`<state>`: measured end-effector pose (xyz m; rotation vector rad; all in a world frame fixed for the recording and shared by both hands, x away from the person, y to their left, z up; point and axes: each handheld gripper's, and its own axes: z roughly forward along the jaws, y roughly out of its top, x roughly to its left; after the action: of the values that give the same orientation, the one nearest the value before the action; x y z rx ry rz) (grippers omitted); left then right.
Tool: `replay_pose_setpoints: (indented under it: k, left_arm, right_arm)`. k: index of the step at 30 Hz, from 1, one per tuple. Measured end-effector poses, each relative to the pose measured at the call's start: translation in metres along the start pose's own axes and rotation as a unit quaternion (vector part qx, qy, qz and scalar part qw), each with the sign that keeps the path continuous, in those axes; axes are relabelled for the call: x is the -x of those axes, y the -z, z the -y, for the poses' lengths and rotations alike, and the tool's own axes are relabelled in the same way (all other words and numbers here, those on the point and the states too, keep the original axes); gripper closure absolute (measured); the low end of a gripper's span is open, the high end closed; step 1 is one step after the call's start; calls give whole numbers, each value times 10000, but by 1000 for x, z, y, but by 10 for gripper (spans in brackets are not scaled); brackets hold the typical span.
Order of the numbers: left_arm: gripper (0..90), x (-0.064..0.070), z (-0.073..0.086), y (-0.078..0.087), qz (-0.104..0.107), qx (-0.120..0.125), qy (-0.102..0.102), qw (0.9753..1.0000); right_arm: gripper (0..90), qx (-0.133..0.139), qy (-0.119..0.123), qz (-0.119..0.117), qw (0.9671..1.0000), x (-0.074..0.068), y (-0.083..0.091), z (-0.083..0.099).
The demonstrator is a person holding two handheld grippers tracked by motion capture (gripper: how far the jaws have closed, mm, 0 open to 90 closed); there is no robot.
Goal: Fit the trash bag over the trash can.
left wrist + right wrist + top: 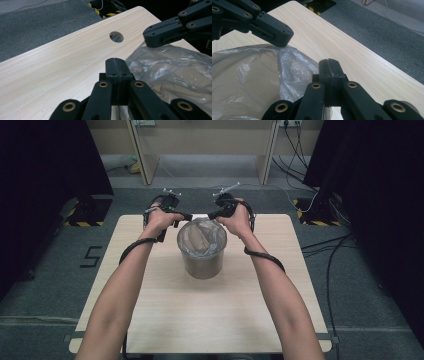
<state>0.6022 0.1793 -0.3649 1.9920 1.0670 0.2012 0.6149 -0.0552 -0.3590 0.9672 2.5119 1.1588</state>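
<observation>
grey carpet surrounds a pale worktop (150,320); a bin (201,262) stands toward its far edge. left hand-held gripper (116,65) and right hand-held gripper (329,67) each pinch the liner bag (249,82), probably to spread it over the rim.

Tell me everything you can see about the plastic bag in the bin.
The plastic bag is thin, clear and crinkled, lining a round brownish bin that stands upright near the middle of the wooden table. Its edge is folded out over the bin's rim. The left gripper and the right gripper, jaws closed, meet the bag's far rim on either side; whether they pinch the film is unclear.
</observation>
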Motion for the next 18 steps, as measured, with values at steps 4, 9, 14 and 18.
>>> replay_pose_setpoints:
  k: [4,9,14,18]
  left_arm:
    - [894,0,1,0,-1,-1,-7,10000]
    - [894,1,1,-1,-20,-1,-49,10000]
    - [893,3,2,1,-26,0,-118,9999]
    - [893,3,3,1,-33,14,-117,9999]
  right_arm:
    - [900,-67,58,57,9999,1,0,0]
    - [900,-249,108,97,9996,3,0,1]
    - [898,-345,13,71,9994,8,-3,8]
    - [869,-350,-9,71,9994,8,-1,10]
